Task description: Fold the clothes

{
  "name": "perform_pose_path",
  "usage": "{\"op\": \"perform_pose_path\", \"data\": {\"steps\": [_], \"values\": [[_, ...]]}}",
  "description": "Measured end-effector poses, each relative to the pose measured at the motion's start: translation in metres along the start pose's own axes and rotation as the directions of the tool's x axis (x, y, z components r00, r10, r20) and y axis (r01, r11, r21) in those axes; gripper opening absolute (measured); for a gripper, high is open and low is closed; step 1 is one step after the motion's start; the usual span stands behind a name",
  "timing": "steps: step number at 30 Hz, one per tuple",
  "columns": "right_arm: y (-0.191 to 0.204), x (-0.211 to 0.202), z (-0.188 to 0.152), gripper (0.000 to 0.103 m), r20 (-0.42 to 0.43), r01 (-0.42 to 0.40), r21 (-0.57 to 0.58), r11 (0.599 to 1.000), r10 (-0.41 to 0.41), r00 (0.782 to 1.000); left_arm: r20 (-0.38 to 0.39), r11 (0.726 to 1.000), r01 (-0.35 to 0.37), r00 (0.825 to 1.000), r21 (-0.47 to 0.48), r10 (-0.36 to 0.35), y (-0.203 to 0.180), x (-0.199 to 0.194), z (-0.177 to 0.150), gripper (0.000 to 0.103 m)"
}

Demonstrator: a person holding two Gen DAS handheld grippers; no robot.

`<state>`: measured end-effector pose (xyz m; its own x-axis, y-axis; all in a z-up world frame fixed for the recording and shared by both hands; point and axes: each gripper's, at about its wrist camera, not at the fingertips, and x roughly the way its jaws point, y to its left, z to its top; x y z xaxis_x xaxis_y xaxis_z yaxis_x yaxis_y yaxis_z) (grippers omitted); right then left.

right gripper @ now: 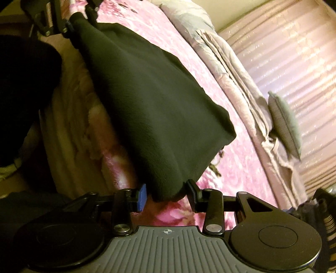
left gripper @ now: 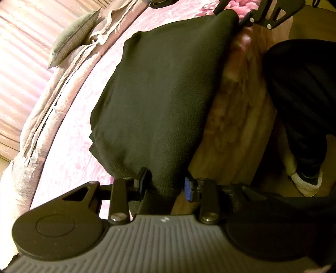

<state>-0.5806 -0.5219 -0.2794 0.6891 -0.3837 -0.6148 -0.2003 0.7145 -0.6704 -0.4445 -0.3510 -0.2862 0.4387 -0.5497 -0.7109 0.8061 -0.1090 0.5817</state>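
Both grippers are up and the dark fleece garment [left gripper: 159, 100] is stretched between them above the near edge of the bed [left gripper: 69, 151]. On the left wrist camera, the left gripper [left gripper: 166, 184] has one corner of the fabric bunched between its jaws, the blue pad pressed to one side and the black pad to the other: clenched on the cloth. At the far top of that same view, the right gripper [left gripper: 247, 16] is pinching the opposite corner.

Switch to the right wrist camera and it is the mirror story: the right gripper [right gripper: 168, 194] has the garment [right gripper: 155, 100] hanging into its jaws, the fabric drawn in between the two pads, gripped. The left gripper [right gripper: 69, 23] shows at the upper left, holding the far corner. The garment's held edge runs taut from one gripper to the other, and the rest sags away over the bedspread [right gripper: 226, 159], its lower part draping down onto the pink floral cover.

Around it: a rumpled pale quilt [right gripper: 226, 69] lies along the far side of the bed, a small grey-green cushion [right gripper: 285, 124] sits against it, and pleated pink curtains [right gripper: 294, 63] close off the wall. Nearer, the bed's side falls away in brownish folds, beside the person's dark trouser leg [left gripper: 302, 100] and a slippered foot [left gripper: 306, 184] on the wooden floor [left gripper: 310, 27].
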Motion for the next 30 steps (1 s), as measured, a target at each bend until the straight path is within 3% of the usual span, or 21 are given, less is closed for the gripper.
{"op": "perform_pose_path", "data": {"steps": [9,13,15,17,18,24,27,30], "values": [[0.011,-0.011,0.015,0.039,0.062,-0.015,-0.052,0.999,0.018,0.998,0.011,1.000,-0.008,1.000,0.005,0.008,-0.002,-0.003,0.000,0.032],[0.005,-0.018,0.022,0.039,0.096,-0.053,-0.017,0.998,0.054,0.994,0.080,0.991,0.088,0.994,-0.104,-0.080,0.015,-0.023,-0.004,0.037],[-0.005,-0.022,0.022,0.040,0.113,-0.066,0.022,0.998,0.063,0.992,0.138,0.972,0.128,0.985,-0.197,-0.102,0.033,-0.035,-0.009,0.037],[-0.008,-0.022,0.018,0.075,0.098,-0.027,-0.002,1.000,0.027,0.995,0.176,0.952,0.128,0.981,-0.277,-0.081,0.052,-0.044,-0.016,0.037],[-0.009,-0.022,0.015,0.077,0.095,0.000,-0.008,1.000,0.001,0.995,0.182,0.941,0.121,0.981,-0.315,-0.065,0.062,-0.047,-0.020,0.037],[-0.048,-0.015,-0.008,0.077,0.054,0.018,0.222,0.975,-0.031,0.998,0.174,0.865,0.066,0.984,-0.497,0.024,0.117,-0.036,-0.033,0.038],[-0.069,-0.011,-0.012,0.077,0.068,-0.015,0.340,0.940,-0.009,0.998,0.181,0.831,0.084,0.983,-0.550,0.020,0.136,-0.015,-0.028,0.040],[-0.080,-0.002,-0.007,0.077,0.056,-0.041,0.373,0.927,0.022,0.998,0.193,0.797,0.131,0.981,-0.590,-0.018,0.150,0.014,-0.020,0.040]]}}
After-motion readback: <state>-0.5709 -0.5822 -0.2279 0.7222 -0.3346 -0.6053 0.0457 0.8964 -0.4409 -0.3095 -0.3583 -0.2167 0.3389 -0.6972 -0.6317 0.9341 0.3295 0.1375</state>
